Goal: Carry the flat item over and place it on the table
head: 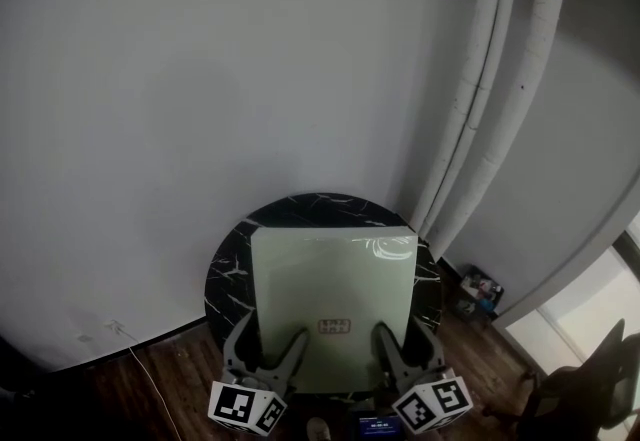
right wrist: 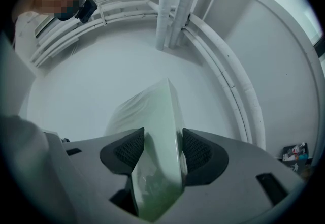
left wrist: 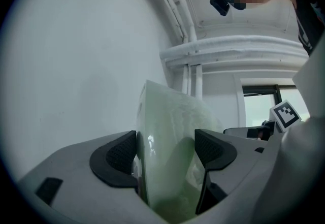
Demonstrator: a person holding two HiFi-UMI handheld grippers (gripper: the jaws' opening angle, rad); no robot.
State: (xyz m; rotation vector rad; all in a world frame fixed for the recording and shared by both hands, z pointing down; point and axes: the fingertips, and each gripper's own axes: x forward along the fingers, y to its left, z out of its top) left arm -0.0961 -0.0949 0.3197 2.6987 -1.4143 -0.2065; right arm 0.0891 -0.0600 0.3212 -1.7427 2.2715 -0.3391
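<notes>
Head view: you are holding 1 flat item (head: 333, 309), a pale green, glossy rectangular slab with a small mark near its near edge, by that edge with both tools. It is lying over the middle of the round black marbled table (head: 225, 269) and hiding most of the top. Whether it is touching the tabletop, you cannot tell from here.

The left gripper (head: 268, 344) is biting the near-left corner, and the right gripper (head: 408, 344) is biting the near-right corner. The 2 marker cubes are showing at the bottom of the picture.

Left gripper view: the left gripper (left wrist: 165, 154) is clamping the flat item (left wrist: 167, 116). The slab is standing edge-on between the 2 dark ribbed pads (left wrist: 119, 154), with the left pad pressing against its face.

Right gripper view: the right gripper (right wrist: 162, 152) is closing on the flat item (right wrist: 152, 111) in the same way, with 1 pad on each face and no gap showing.

Surroundings: a plain white wall (head: 200, 79) is filling the background. White pipes (head: 480, 109) are running down the corner just right of the table. A wooden floor (head: 170, 379) is showing around the table base, with a thin cable (head: 140, 359) lying on it at the left. A dark chair (head: 590, 379) is sitting at the far right.
</notes>
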